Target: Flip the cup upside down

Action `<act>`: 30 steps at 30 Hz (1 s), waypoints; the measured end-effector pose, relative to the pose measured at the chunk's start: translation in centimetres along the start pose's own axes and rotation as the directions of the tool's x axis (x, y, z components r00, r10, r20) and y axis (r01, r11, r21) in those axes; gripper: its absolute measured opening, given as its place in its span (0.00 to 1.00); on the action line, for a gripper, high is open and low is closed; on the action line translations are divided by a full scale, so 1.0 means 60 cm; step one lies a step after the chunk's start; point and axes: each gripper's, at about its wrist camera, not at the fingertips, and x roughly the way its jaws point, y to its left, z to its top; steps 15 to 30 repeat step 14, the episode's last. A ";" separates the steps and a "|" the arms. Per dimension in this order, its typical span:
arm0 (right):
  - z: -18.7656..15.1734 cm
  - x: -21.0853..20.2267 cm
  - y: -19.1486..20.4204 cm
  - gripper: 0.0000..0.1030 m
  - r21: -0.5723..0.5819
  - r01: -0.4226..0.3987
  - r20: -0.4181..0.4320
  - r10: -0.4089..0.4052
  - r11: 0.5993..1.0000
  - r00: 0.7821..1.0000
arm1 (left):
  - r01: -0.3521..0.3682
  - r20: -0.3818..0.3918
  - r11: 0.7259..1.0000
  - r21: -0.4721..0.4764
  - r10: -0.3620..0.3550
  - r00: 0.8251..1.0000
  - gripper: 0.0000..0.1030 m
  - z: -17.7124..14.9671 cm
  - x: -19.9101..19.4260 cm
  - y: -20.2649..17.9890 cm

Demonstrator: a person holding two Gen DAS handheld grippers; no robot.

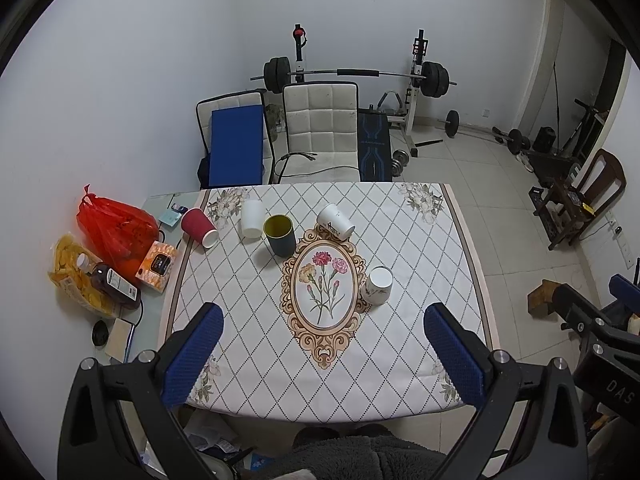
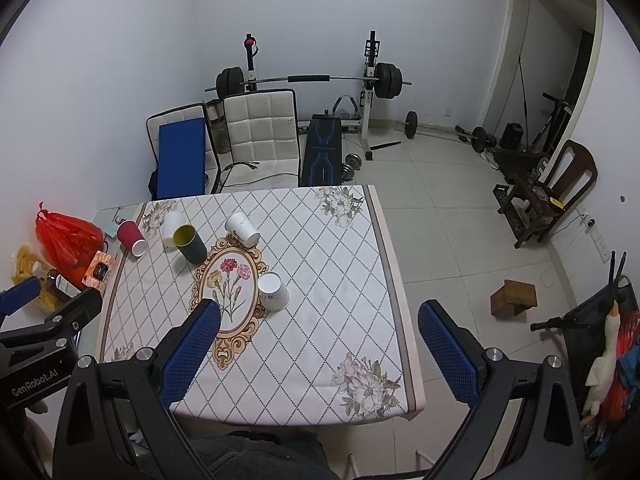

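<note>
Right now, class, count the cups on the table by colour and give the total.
Red cup: 1
Dark blue cup with yellow inside: 1
White cups: 3
Total: 5 cups

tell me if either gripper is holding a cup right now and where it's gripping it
Nothing is held. The left gripper and right gripper are both open above the table's near edge, and all five cups sit on the tablecloth.

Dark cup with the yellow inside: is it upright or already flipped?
Upright. The dark cup stands with its mouth up, yellow interior visible, on the tablecloth. Not yet flipped.
</note>
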 end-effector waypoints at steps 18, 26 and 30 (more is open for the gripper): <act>-0.002 0.004 0.007 0.98 -0.010 -0.013 -0.009 0.013 1.000 1.000 | -0.008 0.007 1.000 -0.012 0.008 1.000 1.00 0.000 -0.005 0.003; -0.002 0.004 0.007 0.98 -0.010 -0.013 -0.009 0.013 1.000 1.000 | -0.008 0.007 1.000 -0.012 0.008 1.000 1.00 0.000 -0.005 0.003; -0.002 0.004 0.007 0.98 -0.010 -0.013 -0.009 0.013 1.000 1.000 | -0.008 0.007 1.000 -0.012 0.008 1.000 1.00 0.000 -0.005 0.003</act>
